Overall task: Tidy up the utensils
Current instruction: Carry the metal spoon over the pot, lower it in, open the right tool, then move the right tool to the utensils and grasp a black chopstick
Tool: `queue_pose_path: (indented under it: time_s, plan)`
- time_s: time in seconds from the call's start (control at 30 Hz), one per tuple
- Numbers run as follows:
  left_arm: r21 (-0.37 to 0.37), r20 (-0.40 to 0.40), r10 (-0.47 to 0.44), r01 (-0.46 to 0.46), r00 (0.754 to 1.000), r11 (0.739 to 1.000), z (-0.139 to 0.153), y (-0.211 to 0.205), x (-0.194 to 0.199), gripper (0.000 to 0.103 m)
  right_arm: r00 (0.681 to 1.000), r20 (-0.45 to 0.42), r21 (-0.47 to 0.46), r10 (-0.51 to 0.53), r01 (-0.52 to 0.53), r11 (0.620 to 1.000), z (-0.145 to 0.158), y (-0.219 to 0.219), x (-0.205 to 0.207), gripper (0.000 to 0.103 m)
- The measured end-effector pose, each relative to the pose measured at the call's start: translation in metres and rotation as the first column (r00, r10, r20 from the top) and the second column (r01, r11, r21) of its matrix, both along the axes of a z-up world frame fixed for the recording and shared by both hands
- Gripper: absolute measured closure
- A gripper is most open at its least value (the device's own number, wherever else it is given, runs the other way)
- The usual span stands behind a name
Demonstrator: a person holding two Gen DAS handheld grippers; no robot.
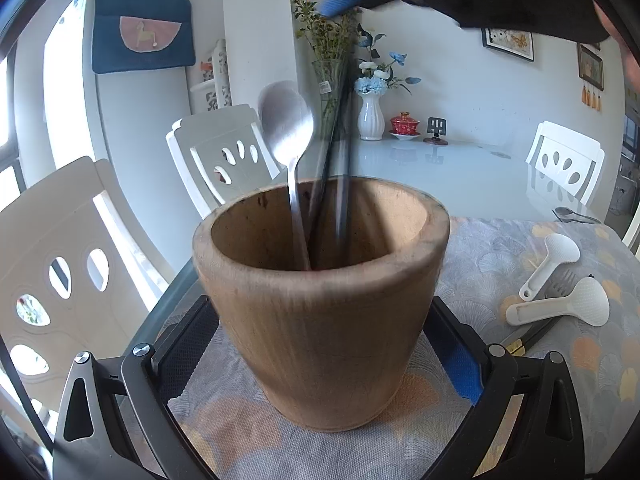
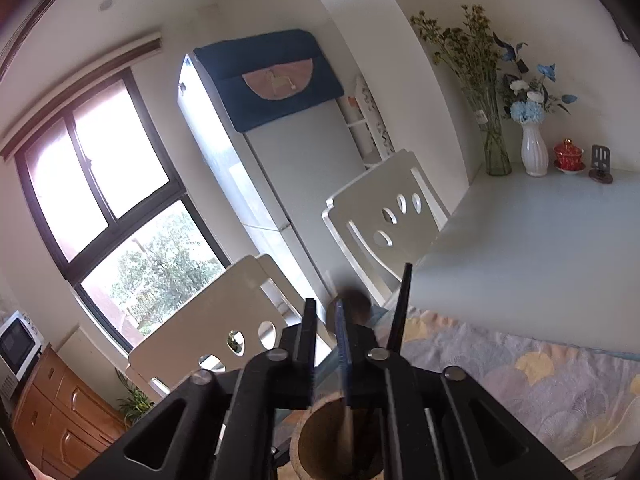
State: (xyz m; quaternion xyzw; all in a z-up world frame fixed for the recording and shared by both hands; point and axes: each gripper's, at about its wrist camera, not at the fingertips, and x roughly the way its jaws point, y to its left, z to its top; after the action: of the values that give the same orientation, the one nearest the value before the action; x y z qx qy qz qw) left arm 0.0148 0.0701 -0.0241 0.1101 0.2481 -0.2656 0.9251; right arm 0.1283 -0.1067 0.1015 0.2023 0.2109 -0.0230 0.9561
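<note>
1. Left wrist view: the step in hand seems to be the loading of the wooden holder (image 1: 320,304). The left gripper (image 1: 320,360) stands wide open, one finger on each side of the holder, close to its walls; I cannot tell if they touch. A metal spoon (image 1: 286,120) and dark chopsticks (image 1: 340,200) stand inside. The right gripper (image 1: 340,4) is above, at the chopsticks' top, blurred. Two white rice paddles (image 1: 560,304), a fork (image 1: 560,286) and another spoon (image 1: 572,214) wait on the placemat (image 1: 520,248).

2. Right wrist view: the right gripper (image 2: 326,344) is almost closed, a narrow gap between its fingers; whether it holds the chopsticks I cannot tell. The holder (image 2: 320,436) is directly below. I judge that the next move calls for letting go and reaching for a paddle.
</note>
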Motion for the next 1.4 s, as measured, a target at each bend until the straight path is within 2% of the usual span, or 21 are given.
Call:
queue_pose_path:
  time_s: [0.1, 0.37, 0.57, 0.67, 0.73, 0.77, 0.8, 0.87, 0.97, 1.0, 1.03, 1.07, 1.13, 1.17, 1.2, 1.3, 1.4]
  plan:
    - [0.000, -0.005, 0.001, -0.001, 1.000, 1.000, 0.000, -0.001, 0.001, 0.001, 1.000, -0.002, 0.018, -0.027, 0.027, 0.999, 0.000, -0.005, -0.006, 0.061]
    - [0.002, -0.007, -0.001, 0.001, 1.000, 1.000, -0.001, -0.001, 0.003, 0.001, 0.997, -0.009, 0.067, -0.081, 0.081, 0.994, 0.006, -0.020, -0.030, 0.058]
    - [0.004, -0.007, -0.002, 0.002, 1.000, 1.000, -0.001, -0.002, 0.003, 0.001, 0.992, -0.011, 0.151, -0.122, 0.122, 0.981, 0.007, -0.032, -0.056, 0.058]
    - [0.005, -0.014, -0.001, 0.001, 1.000, 1.000, -0.001, -0.003, 0.004, 0.001, 0.977, 0.055, 0.208, -0.205, 0.190, 0.960, 0.018, -0.041, -0.087, 0.057]
    - [0.005, -0.014, -0.001, 0.001, 1.000, 1.000, -0.001, -0.003, 0.004, 0.001, 0.961, 0.069, 0.250, -0.269, 0.244, 0.937, 0.020, -0.051, -0.106, 0.052]
    - [0.005, -0.014, -0.001, 0.001, 1.000, 1.000, -0.001, -0.003, 0.004, 0.001, 0.953, 0.057, 0.265, -0.298, 0.273, 0.925, 0.019, -0.056, -0.113, 0.050]
    - [0.005, -0.014, -0.001, 0.001, 1.000, 1.000, -0.001, -0.003, 0.004, 0.001, 0.937, 0.000, 0.284, -0.350, 0.335, 0.898, 0.013, -0.066, -0.122, 0.050]
    - [0.005, -0.015, -0.001, 0.001, 1.000, 1.000, -0.001, -0.003, 0.004, 0.001, 0.919, -0.078, 0.336, -0.386, 0.388, 0.858, 0.000, -0.084, -0.133, 0.050]
    - [0.005, -0.017, -0.001, 0.001, 1.000, 1.000, -0.001, -0.003, 0.005, 0.001, 0.872, -0.279, 0.459, -0.402, 0.489, 0.742, -0.042, -0.113, -0.147, 0.050]
    - [0.007, -0.015, 0.000, 0.000, 1.000, 1.000, -0.001, -0.004, 0.004, 0.001, 0.844, -0.382, 0.492, -0.376, 0.530, 0.690, -0.063, -0.121, -0.150, 0.051]
    - [0.007, -0.015, 0.000, 0.000, 1.000, 1.000, -0.001, -0.003, 0.005, 0.001, 0.820, -0.451, 0.492, -0.352, 0.558, 0.668, -0.076, -0.125, -0.149, 0.051]
    - [0.009, -0.015, 0.001, -0.001, 1.000, 1.000, -0.002, -0.003, 0.006, 0.001, 0.769, -0.561, 0.467, -0.306, 0.600, 0.649, -0.095, -0.127, -0.144, 0.053]
    - [0.014, -0.018, 0.002, -0.002, 1.000, 1.000, -0.003, -0.003, 0.007, 0.001, 0.715, -0.654, 0.418, -0.246, 0.613, 0.671, -0.116, -0.125, -0.134, 0.054]
    - [0.014, -0.017, 0.002, -0.002, 1.000, 1.000, -0.003, -0.003, 0.007, 0.001, 0.672, -0.702, 0.368, -0.235, 0.625, 0.688, -0.125, -0.122, -0.128, 0.055]
    - [0.014, -0.016, 0.003, -0.002, 1.000, 1.000, -0.003, -0.003, 0.007, 0.001, 0.616, -0.753, 0.310, -0.233, 0.644, 0.700, -0.135, -0.119, -0.120, 0.057]
    - [0.014, -0.017, 0.002, -0.002, 1.000, 1.000, -0.003, -0.003, 0.008, 0.001, 0.568, -0.792, 0.276, -0.224, 0.660, 0.698, -0.151, -0.116, -0.107, 0.059]
    - [0.012, -0.019, 0.001, -0.001, 1.000, 1.000, -0.003, -0.003, 0.008, 0.001, 0.501, -0.833, 0.189, -0.235, 0.656, 0.731, -0.160, -0.115, -0.093, 0.059]
